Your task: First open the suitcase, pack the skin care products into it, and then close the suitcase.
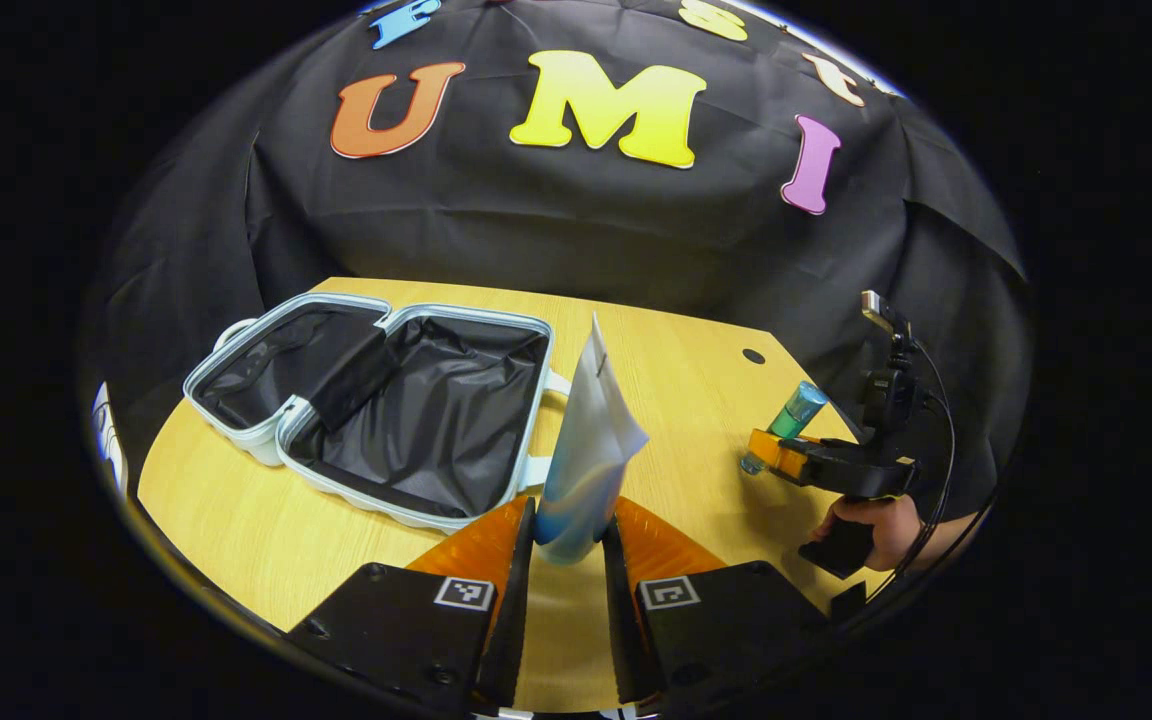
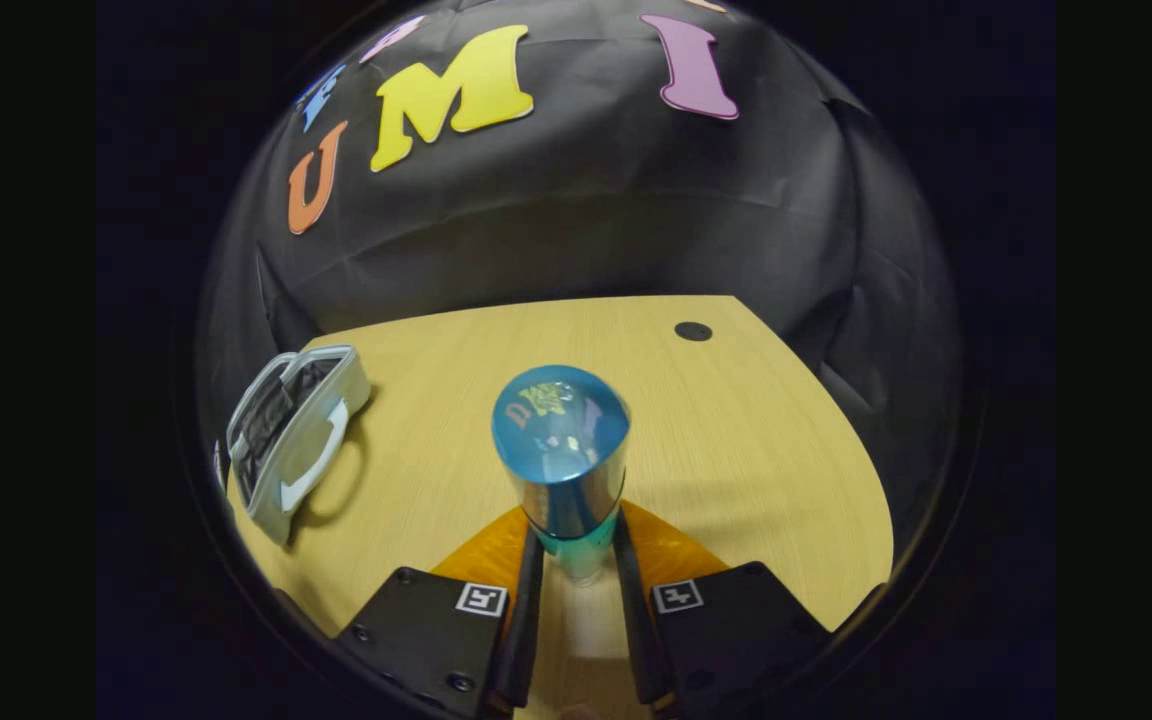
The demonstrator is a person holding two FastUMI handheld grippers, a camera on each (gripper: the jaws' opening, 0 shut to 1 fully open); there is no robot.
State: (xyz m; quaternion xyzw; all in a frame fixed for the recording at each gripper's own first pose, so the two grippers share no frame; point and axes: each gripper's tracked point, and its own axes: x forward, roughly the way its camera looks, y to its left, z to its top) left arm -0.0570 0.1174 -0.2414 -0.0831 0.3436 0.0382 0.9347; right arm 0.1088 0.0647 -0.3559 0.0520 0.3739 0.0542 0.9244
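Suitcase lies open at the table's left edge; left gripper clamps a tube, right gripper a bottle. Lower each upright into the lined half before releasing.

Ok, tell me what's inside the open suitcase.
The suitcase holds only black lining and a black strap across the hinge; no products yet. Its near wall hides part of the floor.
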